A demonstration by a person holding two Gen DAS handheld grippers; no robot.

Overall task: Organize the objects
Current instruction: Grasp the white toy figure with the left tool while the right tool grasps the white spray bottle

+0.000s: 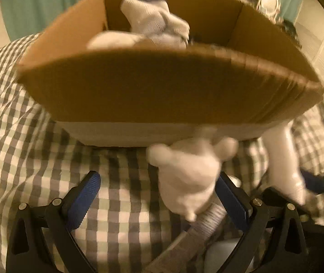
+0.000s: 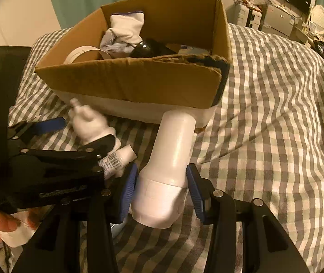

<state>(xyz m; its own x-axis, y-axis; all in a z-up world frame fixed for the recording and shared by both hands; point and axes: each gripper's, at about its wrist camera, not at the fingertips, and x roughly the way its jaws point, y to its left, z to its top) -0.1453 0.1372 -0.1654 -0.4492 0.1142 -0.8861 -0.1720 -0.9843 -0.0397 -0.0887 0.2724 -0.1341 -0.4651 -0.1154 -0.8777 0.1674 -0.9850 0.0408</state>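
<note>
The left gripper (image 1: 159, 201) stands wide open. A white plush toy (image 1: 188, 177) lies against its right-hand finger pad (image 1: 231, 201), with open space between the toy and the other pad, so nothing is clamped. In the right wrist view the toy (image 2: 91, 125) has a barcoded tag at its base. Its long axis runs forward along the fingers, toward the cardboard box (image 1: 162, 86) directly ahead on the checked bedspread (image 1: 25, 150).

The right gripper (image 2: 162, 190) brackets the broad capped end of a white plastic bottle (image 2: 173, 154). The bottle's long axis points forward and slightly right, and its far end rests against the near wall of the cardboard box (image 2: 139, 86). Both blue pads sit just beside the bottle's sides; firm contact cannot be confirmed, so the opening is narrow, roughly bottle width.

Inside the box, from left to right: a roll of tape (image 2: 82, 54), white socks (image 2: 123, 34) and a dark rounded object (image 2: 146, 49).

Judgement: the bottle is aligned for a lift up and over the near box wall, and the right gripper is the nearer tool for it.
</note>
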